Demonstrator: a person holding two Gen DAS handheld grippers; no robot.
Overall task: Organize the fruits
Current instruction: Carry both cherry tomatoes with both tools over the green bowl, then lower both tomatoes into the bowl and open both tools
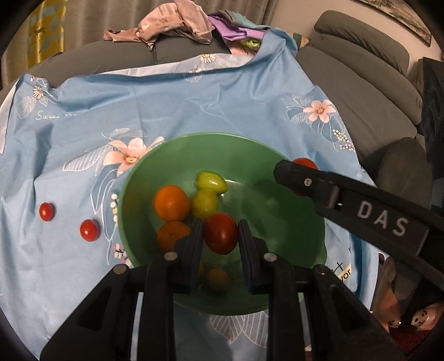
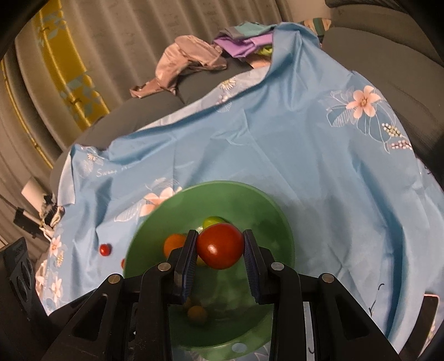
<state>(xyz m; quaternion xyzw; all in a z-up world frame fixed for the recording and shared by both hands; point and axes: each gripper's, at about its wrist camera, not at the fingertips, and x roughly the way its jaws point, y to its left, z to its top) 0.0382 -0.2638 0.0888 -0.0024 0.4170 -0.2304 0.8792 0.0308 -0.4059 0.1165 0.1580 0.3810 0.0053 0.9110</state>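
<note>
A green bowl (image 1: 277, 205) sits on a blue floral cloth (image 1: 194, 105) and holds two oranges (image 1: 172, 202), two yellow-green fruits (image 1: 211, 182) and small ones near its front. My left gripper (image 1: 220, 236) is shut on a red tomato (image 1: 221, 233) above the bowl. My right gripper (image 2: 220, 247) is shut on another red tomato (image 2: 220, 245) over the bowl (image 2: 249, 200); it also shows in the left wrist view (image 1: 299, 177) at the bowl's right rim. Two small red tomatoes (image 1: 89, 230) lie on the cloth left of the bowl.
A grey sofa (image 1: 360, 91) runs behind and to the right of the cloth. Crumpled clothes (image 1: 177, 25) lie on it at the back. Curtains (image 2: 83, 55) hang at the far left. A hand with patterned nails (image 1: 416, 319) is at the lower right.
</note>
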